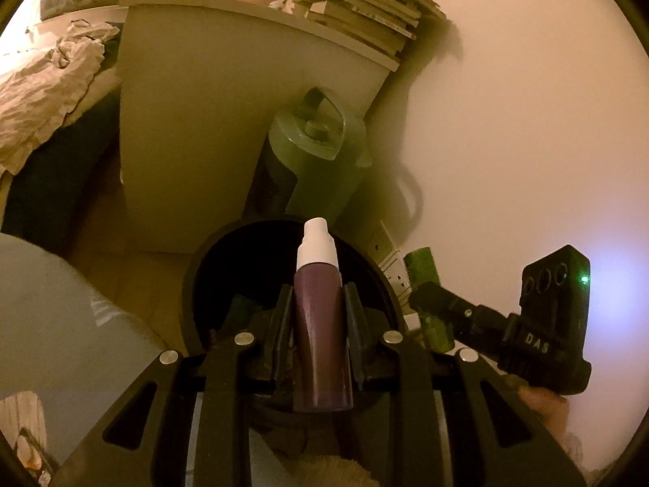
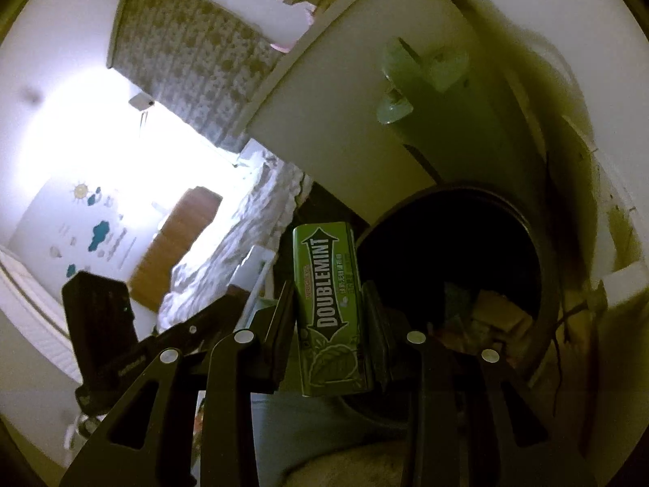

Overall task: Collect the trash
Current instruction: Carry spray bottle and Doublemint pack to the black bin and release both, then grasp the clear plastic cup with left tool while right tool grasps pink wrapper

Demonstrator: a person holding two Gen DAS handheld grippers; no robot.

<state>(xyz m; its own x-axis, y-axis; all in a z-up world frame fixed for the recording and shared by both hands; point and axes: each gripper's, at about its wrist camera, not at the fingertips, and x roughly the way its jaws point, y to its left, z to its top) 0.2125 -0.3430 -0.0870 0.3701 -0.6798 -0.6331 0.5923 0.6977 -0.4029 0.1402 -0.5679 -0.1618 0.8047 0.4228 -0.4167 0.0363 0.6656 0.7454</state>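
Left gripper (image 1: pixel 318 304): clamped on a dark purple bottle (image 1: pixel 320 324), pads pressed to both of its sides, at lower centre of the left view.
Bottle: upright between the pads, white cap at top; bottom end hides the gap behind it.
Right gripper (image 2: pixel 328 308): closed on a green gum box (image 2: pixel 330 308), gripped by its narrow sides, at lower centre of the right view.
Gum box: "DOUBLEMINT" readable down its face; small print beside it too fine to read.
Gum box from the left view: only two green bits (image 1: pixel 424 272) visible right of centre, the middle covered by the right gripper's black fingers.
Bin (image 1: pixel 190 284): round, dark, directly behind the bottle in the left view; near rim hidden by the gripper.
Bin in the right view: right of the gum box, rim (image 2: pixel 543 284) curved; paper scraps (image 2: pixel 499 312) inside, kind hard to tell in the gloom.
Green appliance (image 1: pixel 320 154): above the bin at centre, leaning against a pale cabinet (image 1: pixel 194 130); exact kind unclear.
Paper stack (image 1: pixel 365 4): atop the cabinet, top cut off by the frame edge.
Bedding (image 1: pixel 44 85): crumpled, far left, partly cut off.
Wall socket (image 1: pixel 389 259): right of the bin, lower part hidden.
Left gripper in the right view: black body (image 2: pixel 101 316) at lower left, its tips hidden.
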